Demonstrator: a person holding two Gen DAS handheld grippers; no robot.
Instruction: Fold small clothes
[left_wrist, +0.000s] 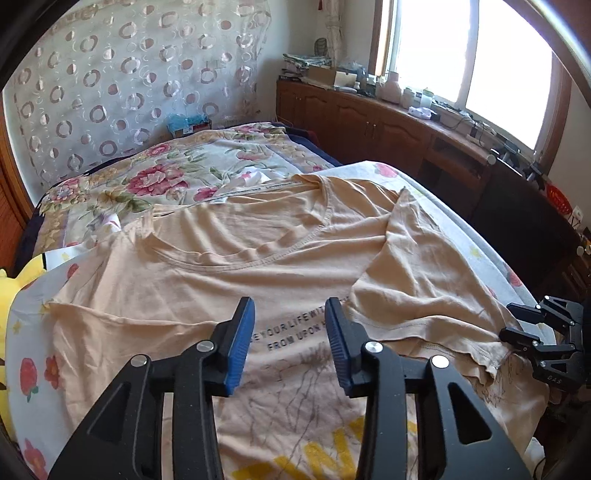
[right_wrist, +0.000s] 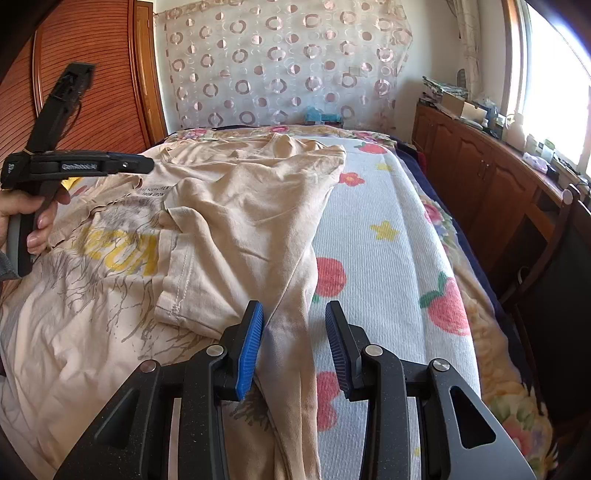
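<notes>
A: Where's the shirt lying?

B: The beige T-shirt (left_wrist: 229, 266) is spread face-up on the bed's white fruit-print sheet (right_wrist: 384, 258), neckline toward the floral quilt (left_wrist: 155, 177) at the far end. Its printed front shows black lettering and a yellow graphic. One side, sleeve (right_wrist: 177, 266) included, is folded over onto the chest.

A: And the left tongs (left_wrist: 290, 345)?

B: Spread, hovering above the chest lettering with nothing between the blue pads (left_wrist: 240, 350). From the right wrist view you see them from the side, carried by a hand (right_wrist: 22, 218) on the grip, clear of the cloth.

A: The right tongs (right_wrist: 294, 345)?

B: Also spread. They sit over the folded edge of the shirt near the bed's side; a strip of beige fabric runs through the gap next to the left pad, but the pads don't squeeze it.

A: Anything else about?

B: A wooden cabinet (left_wrist: 369, 122) under the window, cluttered on top, and a ring-patterned curtain (right_wrist: 280, 66) behind the bed.
</notes>
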